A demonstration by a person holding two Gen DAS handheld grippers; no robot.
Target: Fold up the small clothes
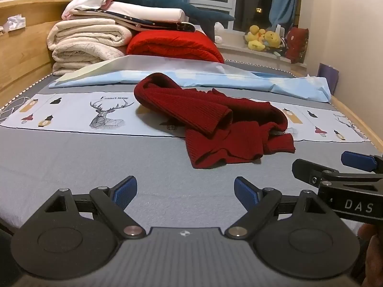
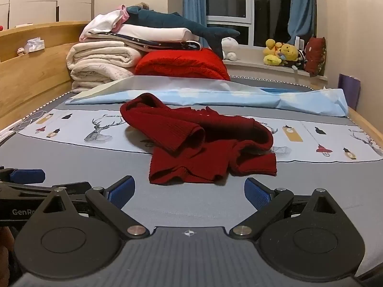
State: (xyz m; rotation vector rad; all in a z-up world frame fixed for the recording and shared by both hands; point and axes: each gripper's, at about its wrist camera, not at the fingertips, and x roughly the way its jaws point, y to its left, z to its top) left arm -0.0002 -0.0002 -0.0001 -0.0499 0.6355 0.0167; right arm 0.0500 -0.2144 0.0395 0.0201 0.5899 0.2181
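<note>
A small dark red knitted sweater (image 1: 215, 122) (image 2: 203, 148) lies crumpled on the grey bed sheet (image 1: 95, 162) (image 2: 83, 165), one ribbed sleeve rolled across its top. My left gripper (image 1: 185, 193) hovers open over the sheet just short of the sweater's near hem, nothing between its blue pads. My right gripper (image 2: 189, 191) is open too, empty, a little short of the hem. Both point down at the bed. The right gripper (image 1: 335, 165) shows at the right edge of the left wrist view; one left-gripper finger (image 2: 27, 176) shows at the left edge of the right wrist view.
A pale printed cloth with deer (image 1: 105, 112) (image 2: 100, 129) lies under the sweater. Behind it are a light blue sheet (image 1: 191, 79), a red blanket (image 1: 174, 45), stacked white bedding (image 1: 88, 40) and a blue plush shark (image 2: 177, 22). Wooden headboard (image 1: 21, 55) at left; plush toys (image 2: 280, 52) on the sill.
</note>
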